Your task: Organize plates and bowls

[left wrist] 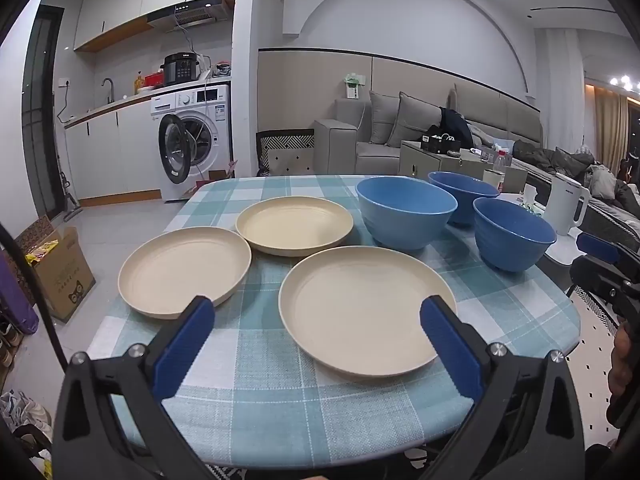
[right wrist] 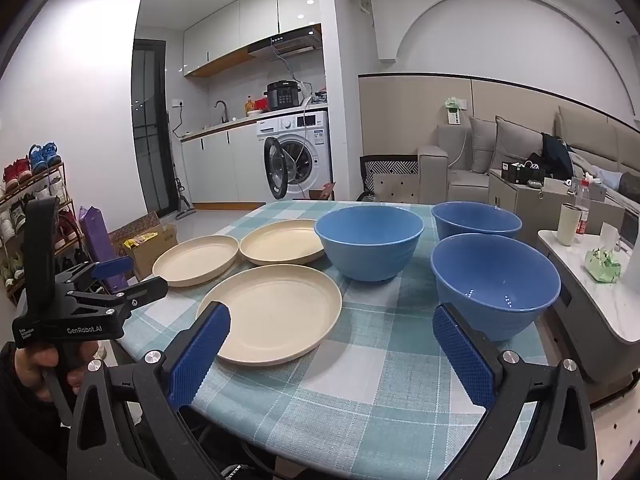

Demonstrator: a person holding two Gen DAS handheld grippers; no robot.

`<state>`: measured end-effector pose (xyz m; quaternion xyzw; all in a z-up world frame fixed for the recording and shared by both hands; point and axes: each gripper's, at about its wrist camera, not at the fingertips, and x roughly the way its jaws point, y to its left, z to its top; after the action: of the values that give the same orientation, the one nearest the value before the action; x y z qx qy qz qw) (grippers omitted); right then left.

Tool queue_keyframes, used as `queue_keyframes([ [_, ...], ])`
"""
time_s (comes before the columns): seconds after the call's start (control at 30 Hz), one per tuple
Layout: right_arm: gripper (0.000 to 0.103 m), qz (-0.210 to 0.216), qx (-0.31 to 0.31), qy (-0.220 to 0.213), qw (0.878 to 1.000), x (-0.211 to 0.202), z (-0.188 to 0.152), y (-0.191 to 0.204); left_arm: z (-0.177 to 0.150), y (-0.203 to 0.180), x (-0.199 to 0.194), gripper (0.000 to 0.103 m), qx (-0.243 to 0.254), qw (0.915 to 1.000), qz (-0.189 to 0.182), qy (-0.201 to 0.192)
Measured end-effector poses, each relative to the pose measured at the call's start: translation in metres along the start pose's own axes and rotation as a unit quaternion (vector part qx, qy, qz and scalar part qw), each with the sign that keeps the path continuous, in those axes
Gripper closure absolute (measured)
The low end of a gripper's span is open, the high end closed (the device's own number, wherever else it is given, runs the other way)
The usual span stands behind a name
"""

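Three cream plates lie on the checked tablecloth: a near plate, a left plate and a far plate. Three blue bowls stand upright to their right: a large one, a far one and a near one. My left gripper hovers open over the table's near edge, before the near plate. My right gripper is open too, between the near plate and the near bowl. Nothing is held.
A white kettle and a low marble side table with a cup stand right of the table. A cardboard box and a shoe rack are on the left. A washing machine with its door open stands behind.
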<state>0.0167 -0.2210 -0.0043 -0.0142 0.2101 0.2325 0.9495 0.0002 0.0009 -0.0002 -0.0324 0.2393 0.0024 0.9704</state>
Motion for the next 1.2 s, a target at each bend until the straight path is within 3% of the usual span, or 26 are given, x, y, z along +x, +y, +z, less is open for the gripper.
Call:
queue_keyframes([
  [1.2, 0.0, -0.005, 0.006, 0.001, 1.0, -0.002, 0.001, -0.005, 0.004, -0.002, 0.006, 0.0, 0.017, 0.9998, 0.005, 0.005],
])
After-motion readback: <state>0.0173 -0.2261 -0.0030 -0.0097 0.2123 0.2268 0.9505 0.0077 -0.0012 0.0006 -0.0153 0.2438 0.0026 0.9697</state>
